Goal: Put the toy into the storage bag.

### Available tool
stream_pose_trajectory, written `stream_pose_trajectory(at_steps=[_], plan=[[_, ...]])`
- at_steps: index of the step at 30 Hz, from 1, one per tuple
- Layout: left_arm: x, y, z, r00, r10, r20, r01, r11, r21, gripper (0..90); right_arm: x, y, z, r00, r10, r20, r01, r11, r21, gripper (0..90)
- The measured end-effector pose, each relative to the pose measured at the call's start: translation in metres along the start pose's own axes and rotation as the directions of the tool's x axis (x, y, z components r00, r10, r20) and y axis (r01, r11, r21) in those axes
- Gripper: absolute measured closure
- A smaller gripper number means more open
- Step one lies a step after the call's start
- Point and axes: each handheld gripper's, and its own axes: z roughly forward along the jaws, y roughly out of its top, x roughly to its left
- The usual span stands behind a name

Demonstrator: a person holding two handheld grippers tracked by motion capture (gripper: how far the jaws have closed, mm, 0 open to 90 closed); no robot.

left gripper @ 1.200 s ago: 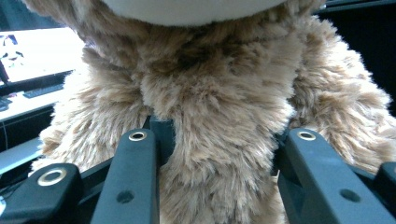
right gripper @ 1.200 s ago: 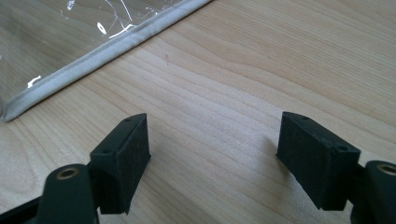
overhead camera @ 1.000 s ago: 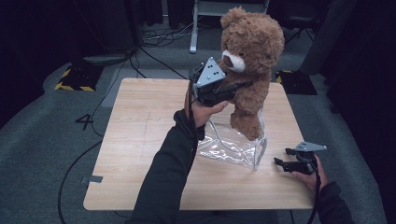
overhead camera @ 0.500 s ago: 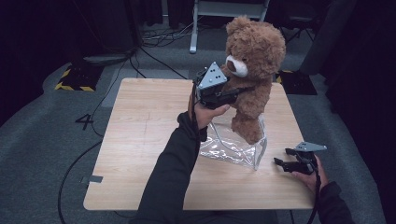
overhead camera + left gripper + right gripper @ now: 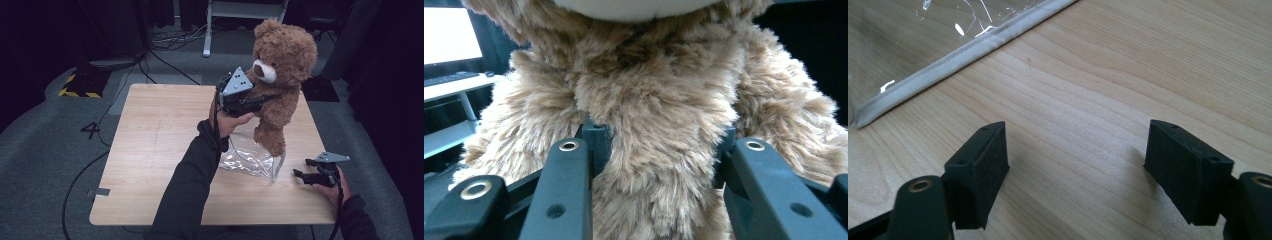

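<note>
The teddy bear (image 5: 280, 75) was clamped at its torso between the jaws of the left gripper (image 5: 250, 102) and held upright in the air, its feet just over the clear plastic bag (image 5: 247, 157) lying below that gripper on the tabletop (image 5: 160, 130). The right gripper (image 5: 305, 175) was rested low on the tabletop, jaws spread wide and nothing between them, the bag's white edge just ahead of it.
</note>
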Motion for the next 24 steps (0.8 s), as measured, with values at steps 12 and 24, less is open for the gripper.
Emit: stream_pose_trajectory(at_steps=[12, 24], plan=[[0.002, -0.017, -0.003, 0.9999, -0.011, 0.012, 0.011, 0.9996, 0.025, 59.8, 0.000, 0.000, 0.000, 1.0000, -0.004, 0.000, 0.004, 1.000, -0.001, 25.1], [0.008, -0.031, -0.003, 0.9999, 0.003, -0.010, -0.002, 0.9958, 0.092, 59.1, 0.000, 0.000, 0.000, 1.0000, -0.002, -0.001, 0.002, 1.000, 0.000, 25.1]])
